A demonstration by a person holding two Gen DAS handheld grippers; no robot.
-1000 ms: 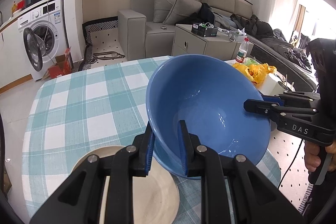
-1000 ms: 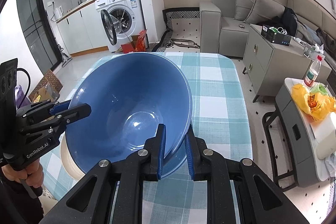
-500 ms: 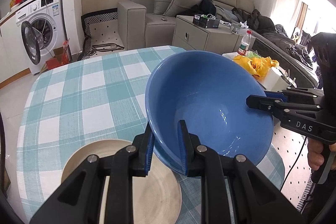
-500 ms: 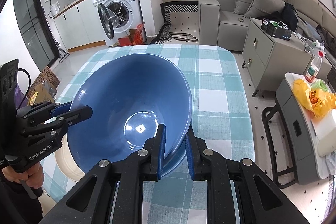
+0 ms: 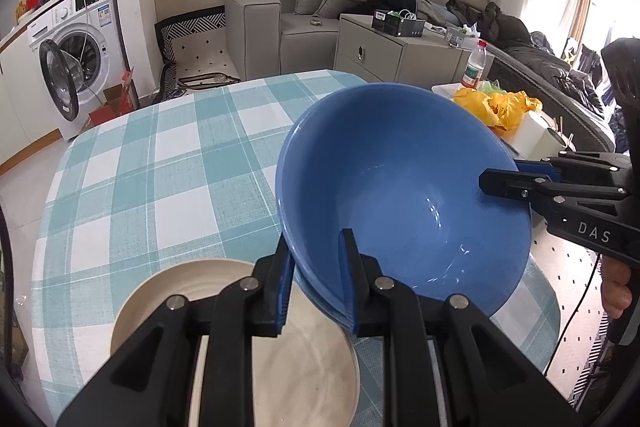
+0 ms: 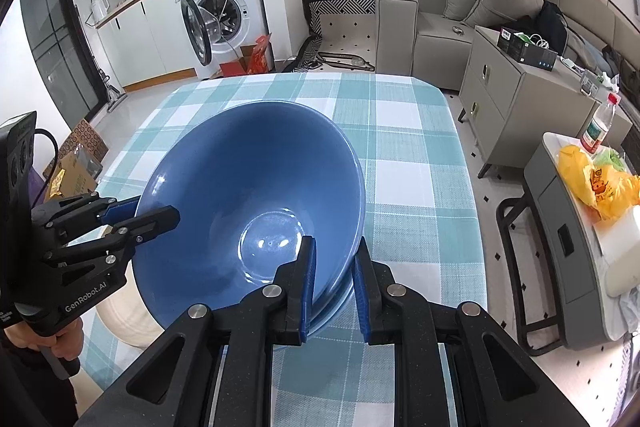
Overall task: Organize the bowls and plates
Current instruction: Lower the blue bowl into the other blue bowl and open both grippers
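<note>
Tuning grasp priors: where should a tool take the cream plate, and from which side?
Best guess: the cream plate at its rim, with one finger above and one below, coming in low from the bare left edge. It lies flat on the table, and the blue bowl overhangs its right side.

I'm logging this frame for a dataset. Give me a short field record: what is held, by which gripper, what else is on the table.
held item: blue bowl, tilted, above the table
left gripper: shut on the bowl's near rim
right gripper: shut on the rim at the opposite side
on table: beige plate, partly under the bowl
table: teal and white checked cloth
second bowl under the blue one: cannot tell
</note>
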